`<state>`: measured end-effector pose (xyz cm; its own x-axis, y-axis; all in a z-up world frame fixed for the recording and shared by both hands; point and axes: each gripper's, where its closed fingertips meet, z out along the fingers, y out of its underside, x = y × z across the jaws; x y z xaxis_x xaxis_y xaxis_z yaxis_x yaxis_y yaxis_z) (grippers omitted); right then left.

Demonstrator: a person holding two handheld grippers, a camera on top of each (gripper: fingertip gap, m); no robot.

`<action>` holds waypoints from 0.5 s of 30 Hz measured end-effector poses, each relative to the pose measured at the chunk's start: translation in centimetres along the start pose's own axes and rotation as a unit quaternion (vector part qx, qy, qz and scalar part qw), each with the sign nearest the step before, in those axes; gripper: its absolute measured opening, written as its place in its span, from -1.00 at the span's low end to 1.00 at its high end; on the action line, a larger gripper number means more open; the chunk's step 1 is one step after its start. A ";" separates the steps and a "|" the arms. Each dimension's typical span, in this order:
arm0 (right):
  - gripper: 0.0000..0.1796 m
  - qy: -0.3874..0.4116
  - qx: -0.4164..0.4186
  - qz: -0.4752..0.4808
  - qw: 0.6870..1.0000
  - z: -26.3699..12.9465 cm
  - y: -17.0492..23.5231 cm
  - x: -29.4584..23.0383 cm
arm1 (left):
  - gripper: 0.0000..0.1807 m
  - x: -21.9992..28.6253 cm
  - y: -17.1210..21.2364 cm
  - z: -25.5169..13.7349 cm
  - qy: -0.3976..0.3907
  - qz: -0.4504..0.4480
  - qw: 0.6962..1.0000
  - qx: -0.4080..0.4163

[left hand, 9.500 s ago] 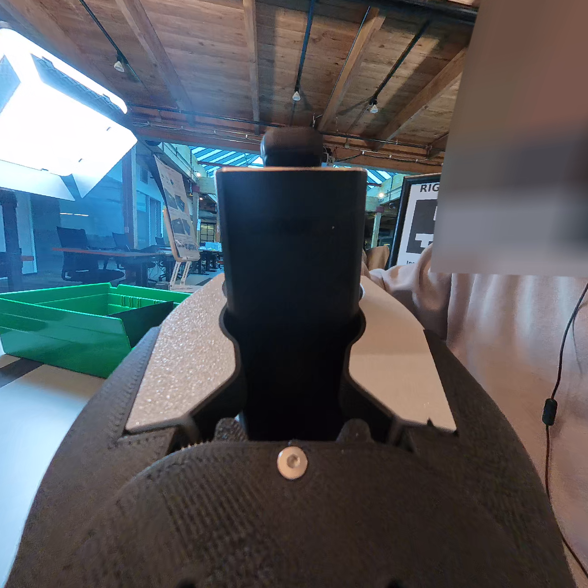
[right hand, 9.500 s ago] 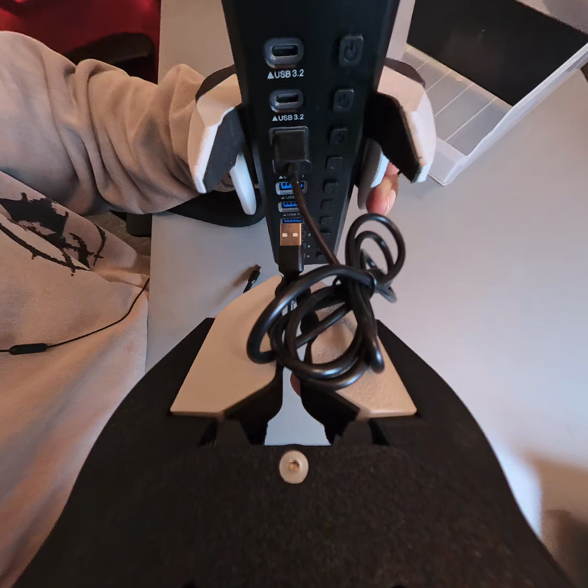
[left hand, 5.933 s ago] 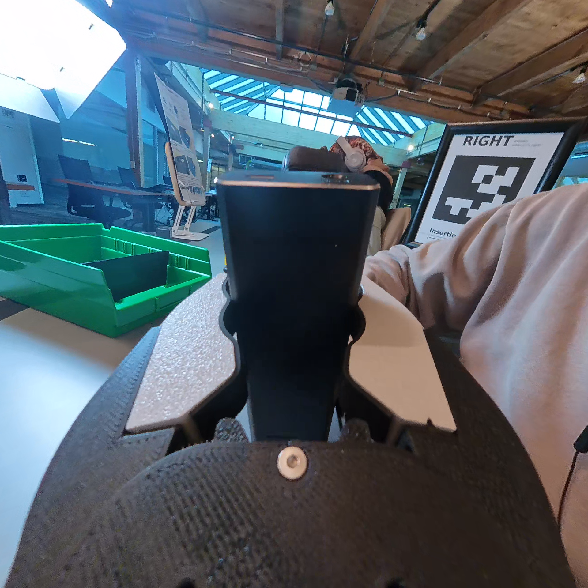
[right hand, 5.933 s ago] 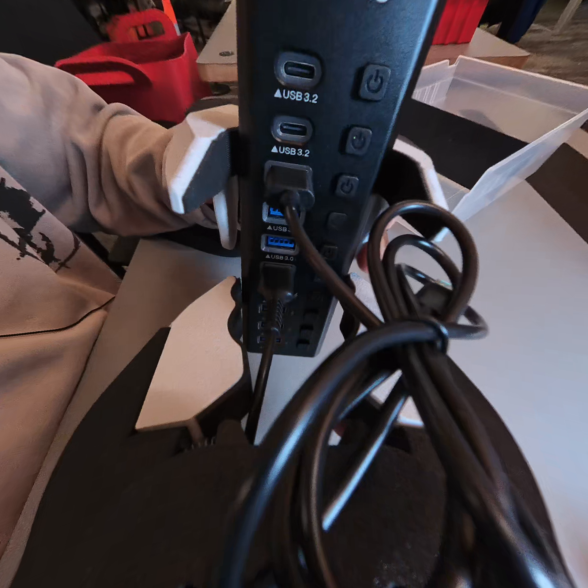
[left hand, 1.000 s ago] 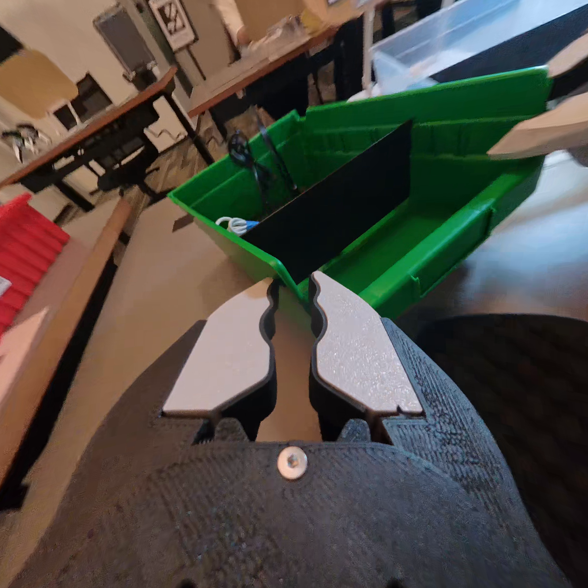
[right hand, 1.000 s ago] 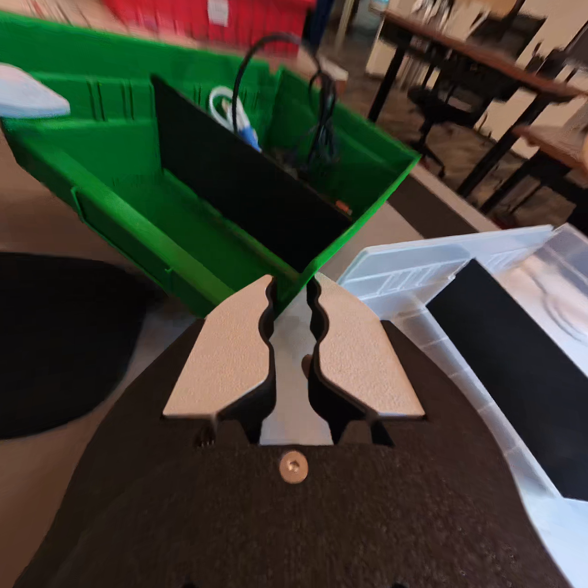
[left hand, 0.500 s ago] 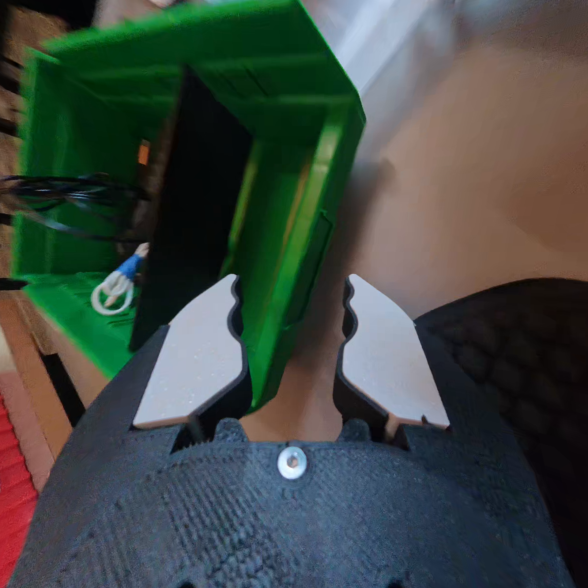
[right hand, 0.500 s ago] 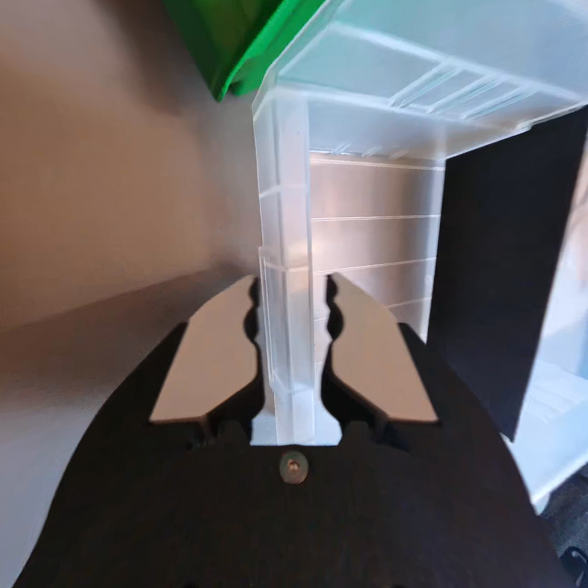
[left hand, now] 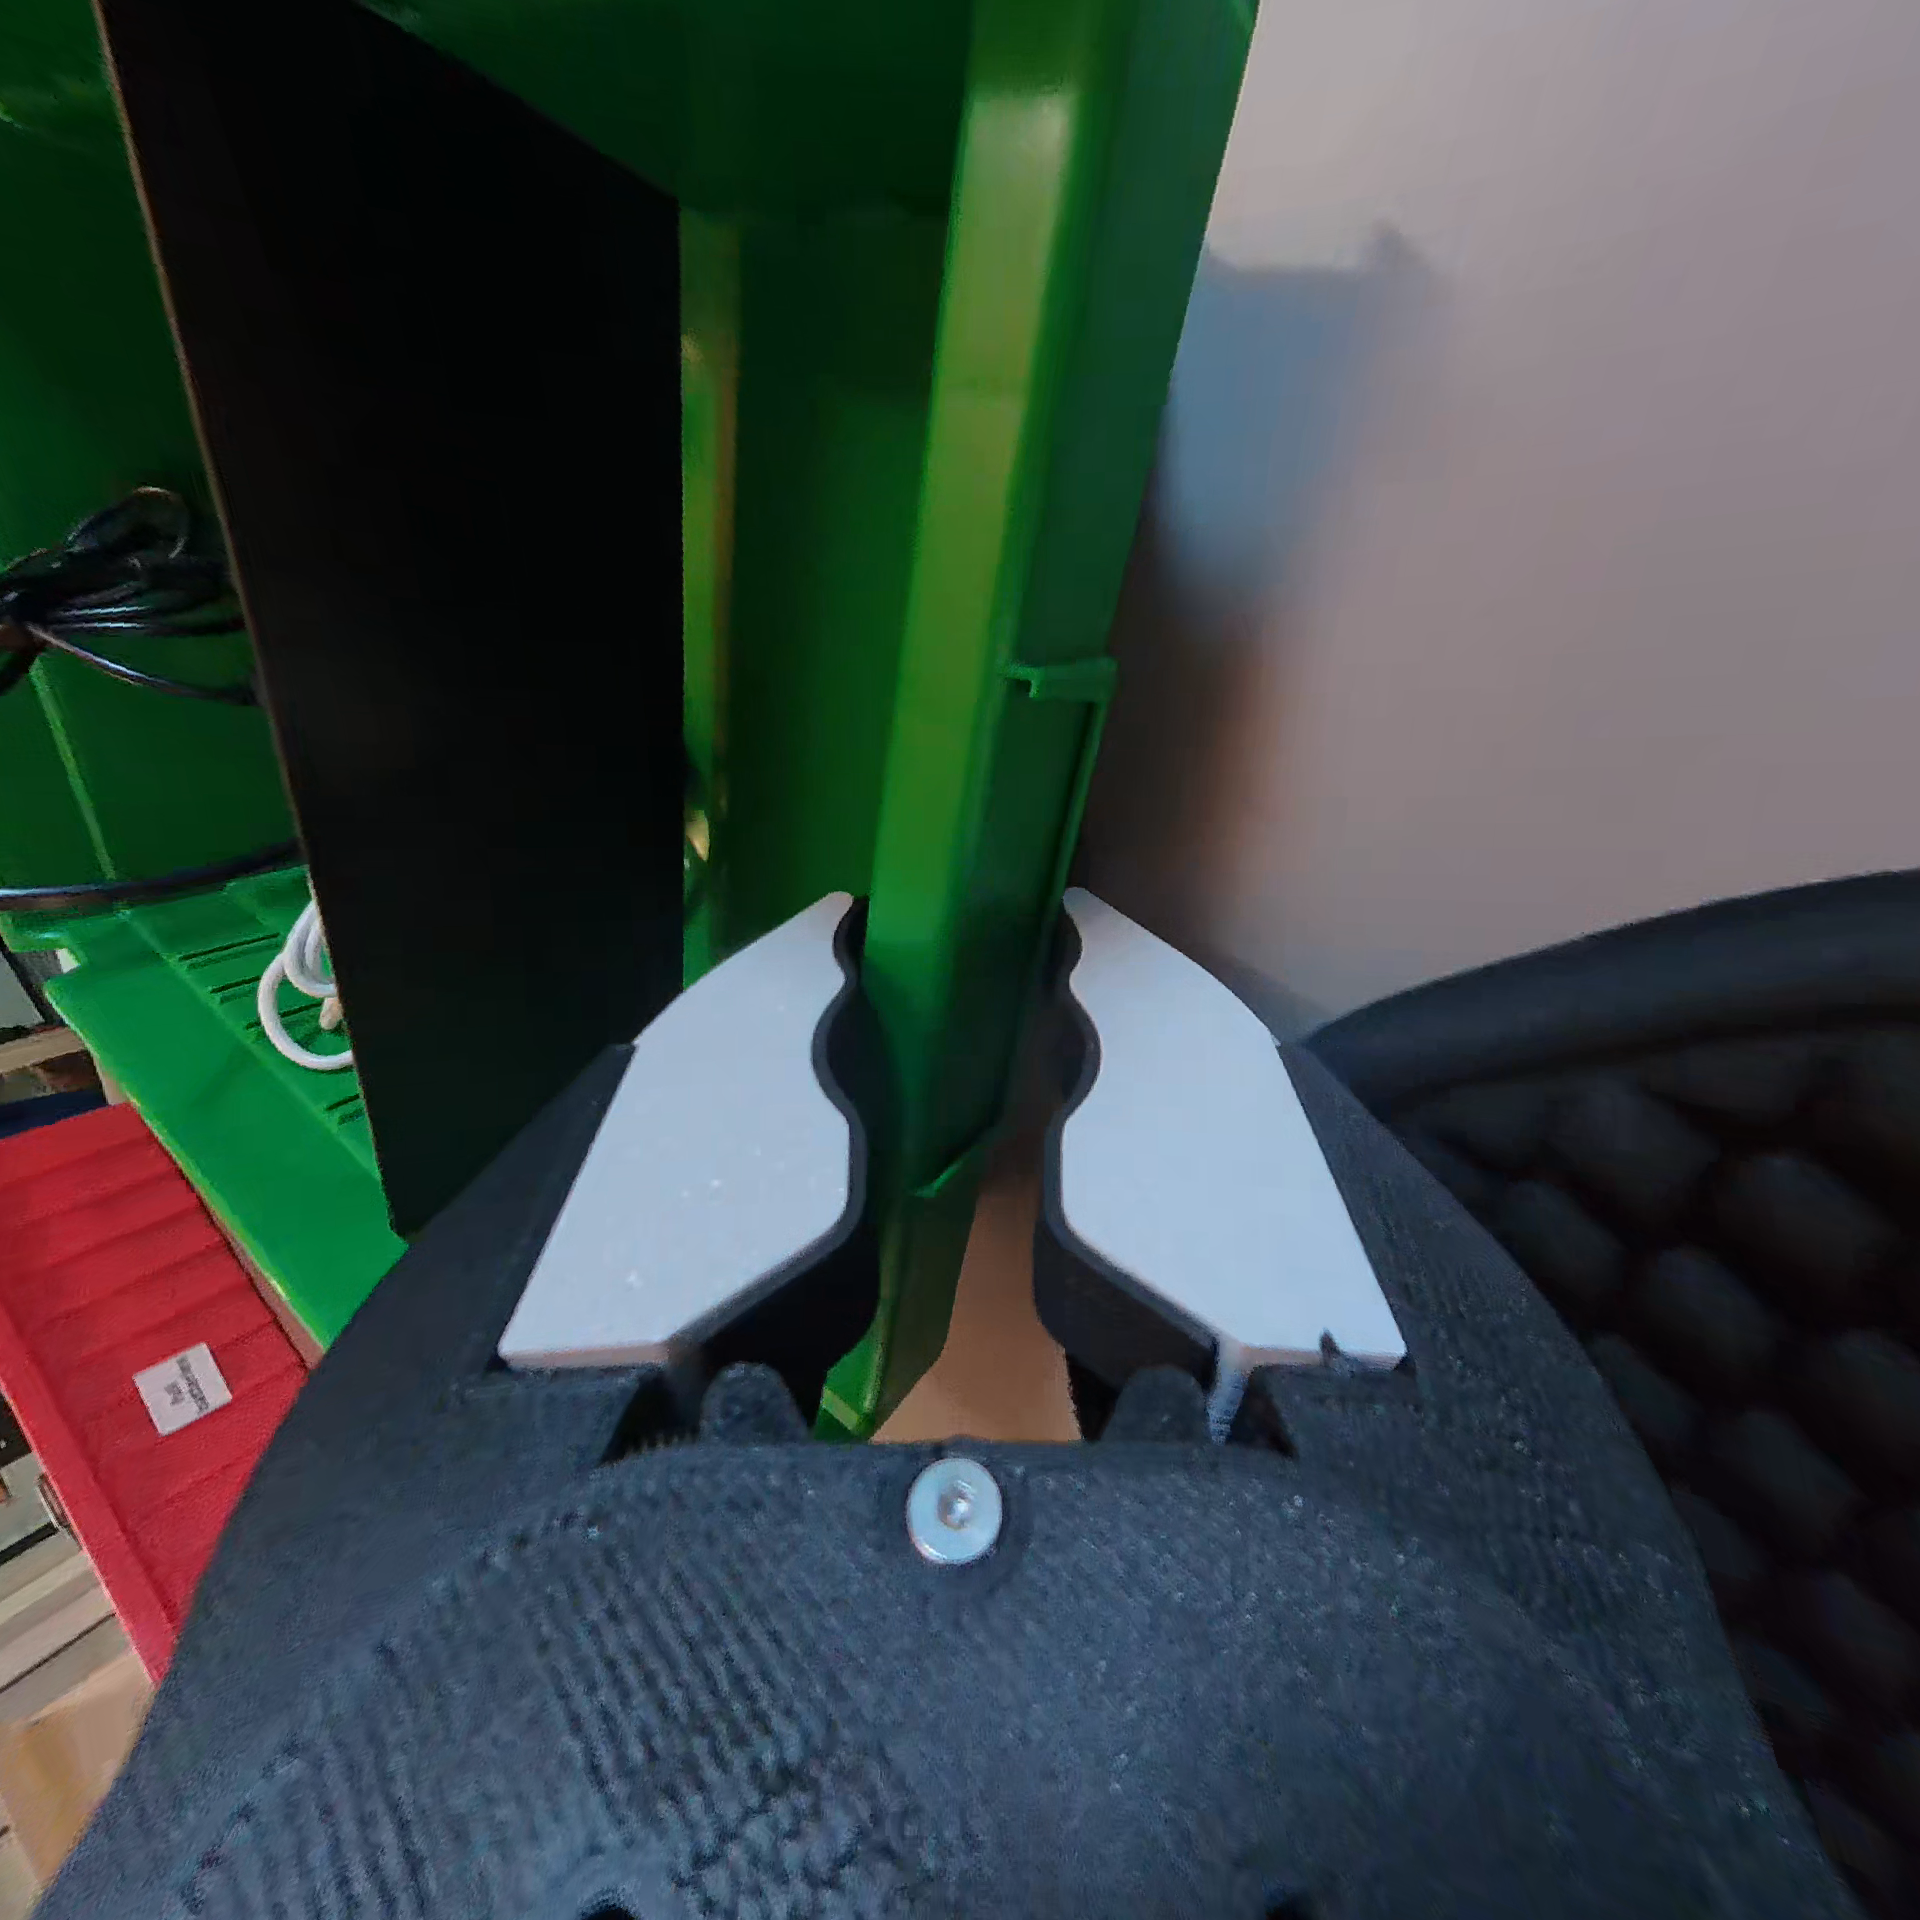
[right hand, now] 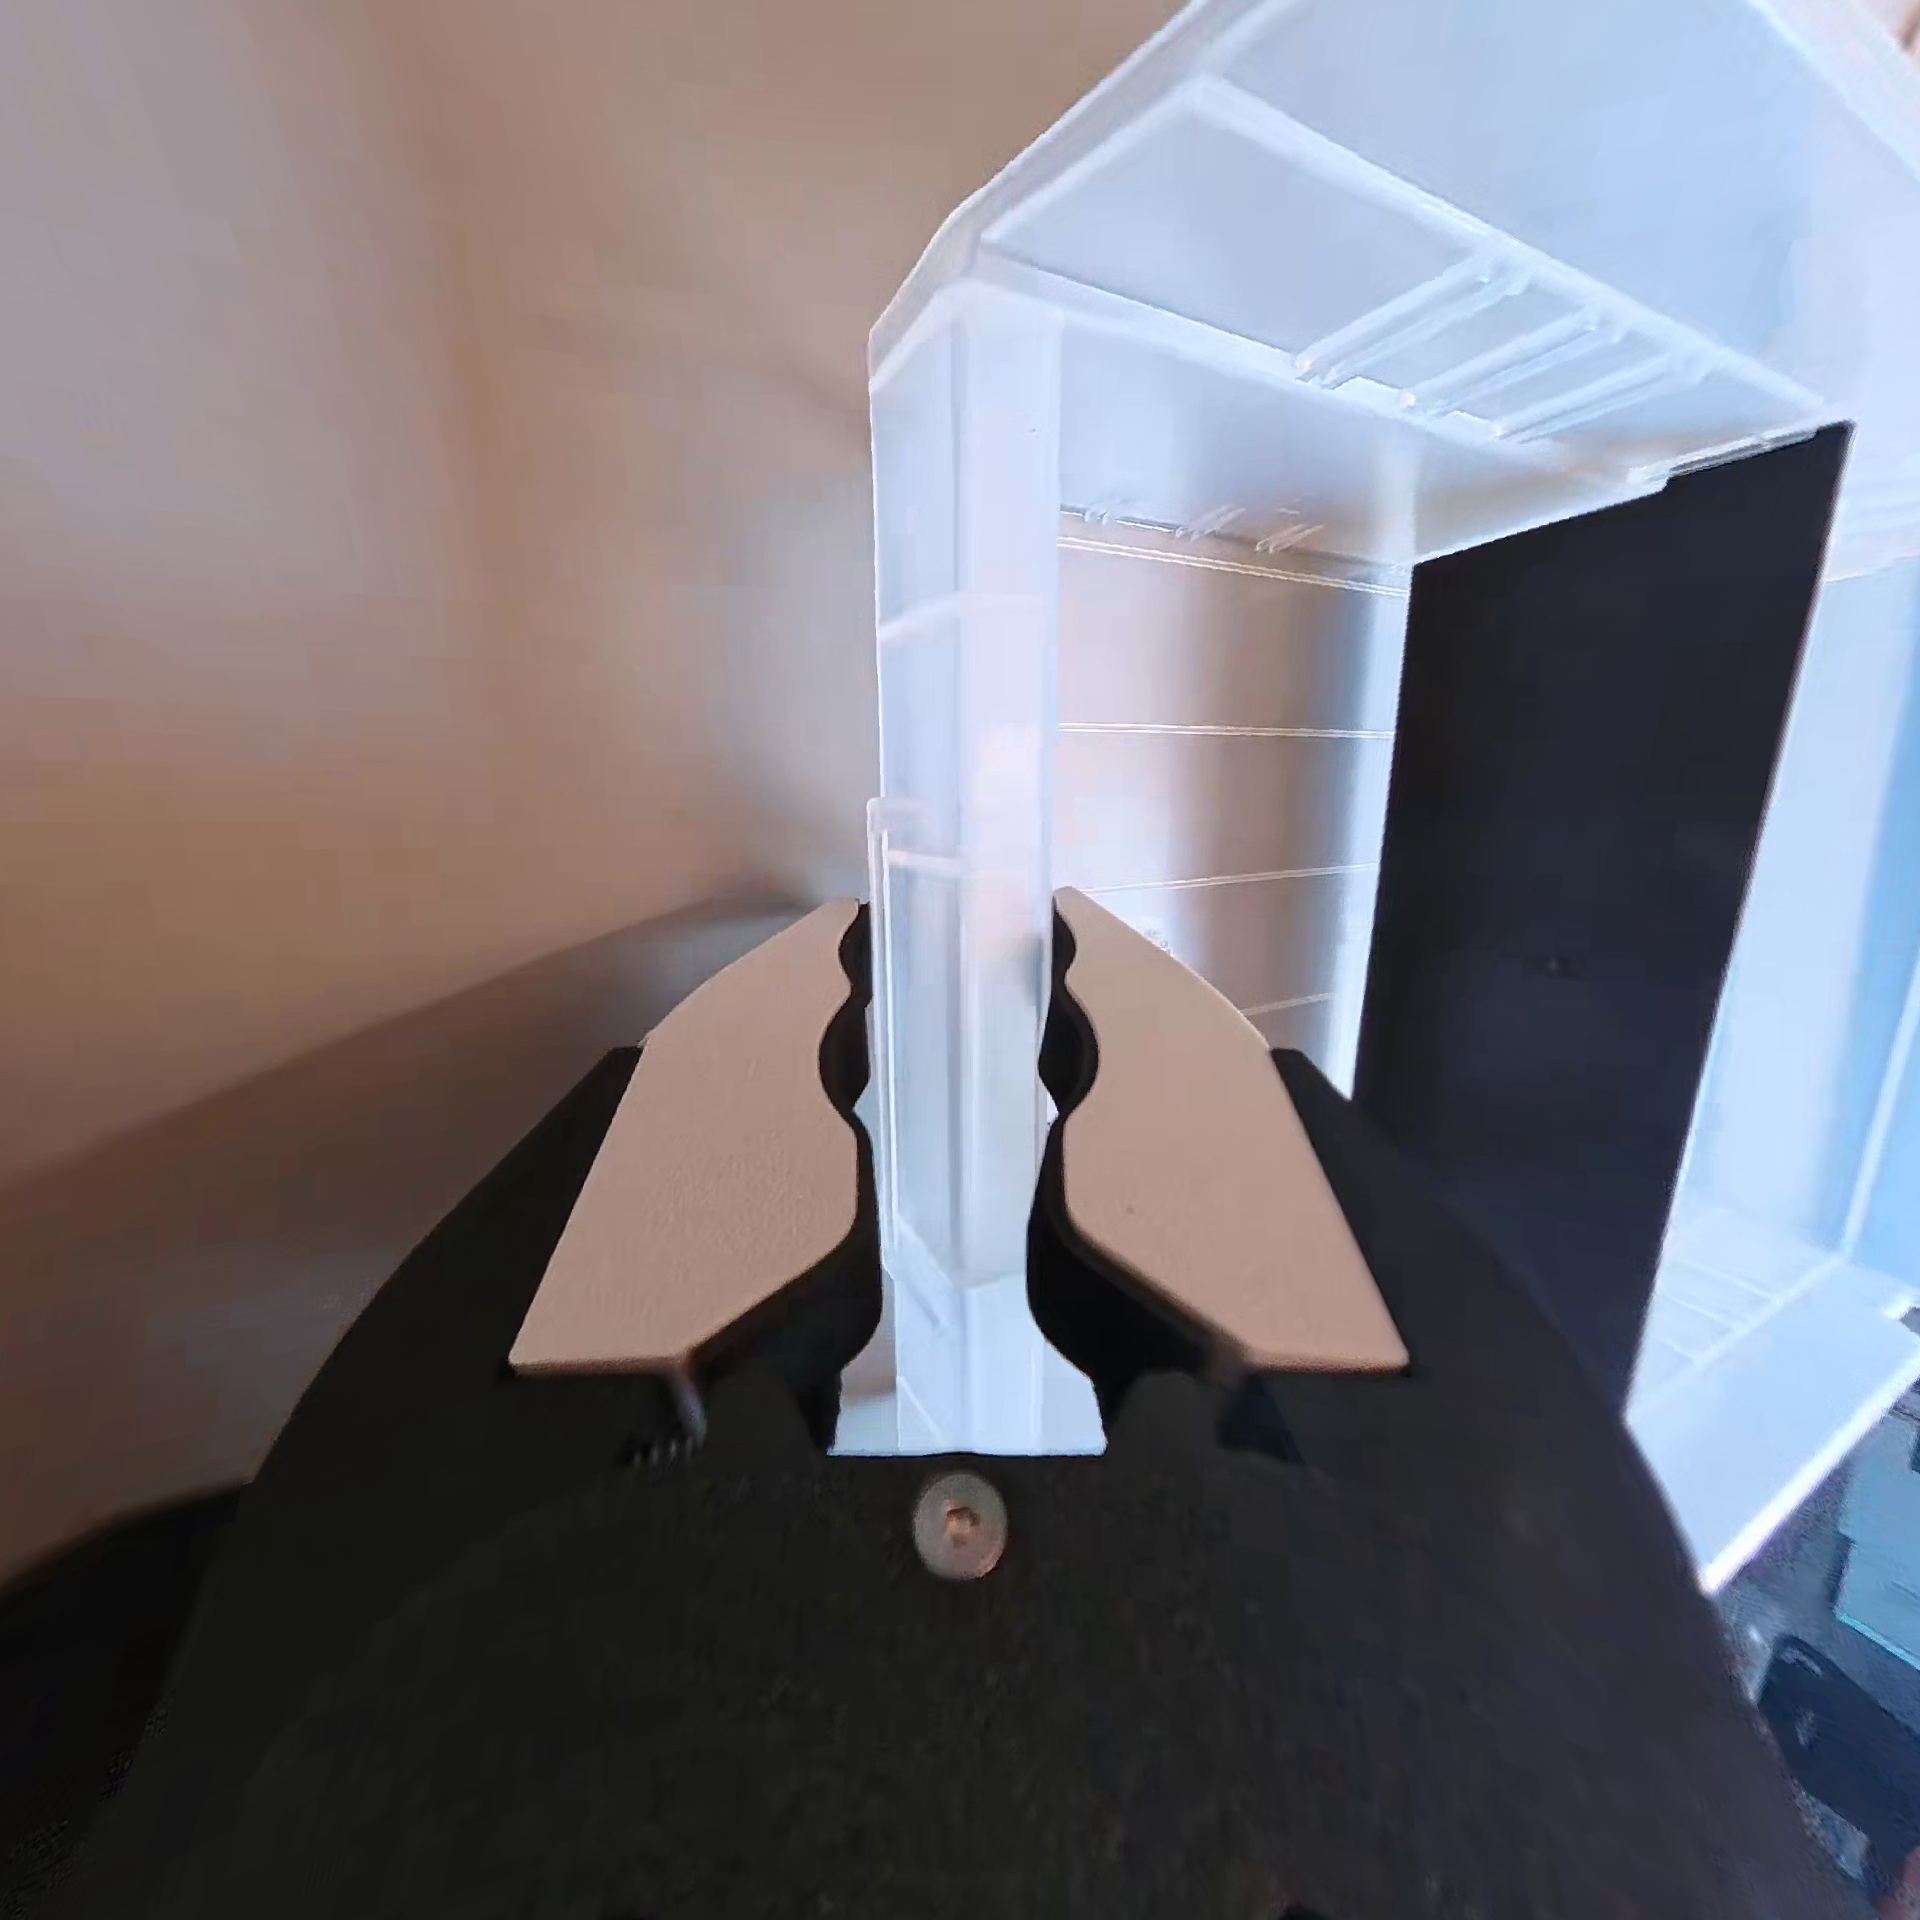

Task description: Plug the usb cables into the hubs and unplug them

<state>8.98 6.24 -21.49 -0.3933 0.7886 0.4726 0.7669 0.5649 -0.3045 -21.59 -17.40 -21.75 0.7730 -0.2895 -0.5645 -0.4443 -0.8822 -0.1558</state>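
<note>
My left gripper (left hand: 958, 914) is shut on the front wall of the green bin (left hand: 997, 520), one finger inside and one outside. Behind the bin's black divider (left hand: 436, 623) lie a black cable (left hand: 104, 582) and a coiled white cable (left hand: 296, 997). My right gripper (right hand: 956, 909) is shut on the front wall of the clear plastic bin (right hand: 956, 727), which has its own black divider (right hand: 1558, 883). Both views are rolled sideways. No hub shows in either view.
The pale table top (left hand: 1558, 416) runs beside the green bin and also shows in the right wrist view (right hand: 416, 520). A black textured mat (left hand: 1662, 1195) lies near the green bin. A red crate (left hand: 125, 1351) stands beyond the table edge. The tips of one gripper are about 40 centimetres away from the tips of the other.
Both grippers let go of the hub and cable, moved to the bins and rolled sideways. In the last half second both closed onto the bin walls.
</note>
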 end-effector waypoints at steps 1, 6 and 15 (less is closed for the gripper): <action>-0.67 0.001 -0.004 -0.001 1.000 -0.2 1.3 0.4 | -0.63 0.4 0.1 -0.3 0.002 -0.004 1.000 -0.003; -0.66 0.018 -0.015 0.014 1.000 0.2 5.6 4.1 | -0.64 0.7 -0.1 -0.5 0.005 -0.016 1.000 -0.008; -0.52 0.117 0.124 0.152 0.974 -1.2 3.1 9.8 | -0.60 -3.0 -1.5 1.8 -0.018 -0.074 0.997 0.016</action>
<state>8.13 15.44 -16.80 -0.0182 0.8678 0.4967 0.6727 0.3781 -0.6360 -24.07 -14.59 -21.27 0.8141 -0.1429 -0.5629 -0.3418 -0.9015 -0.2655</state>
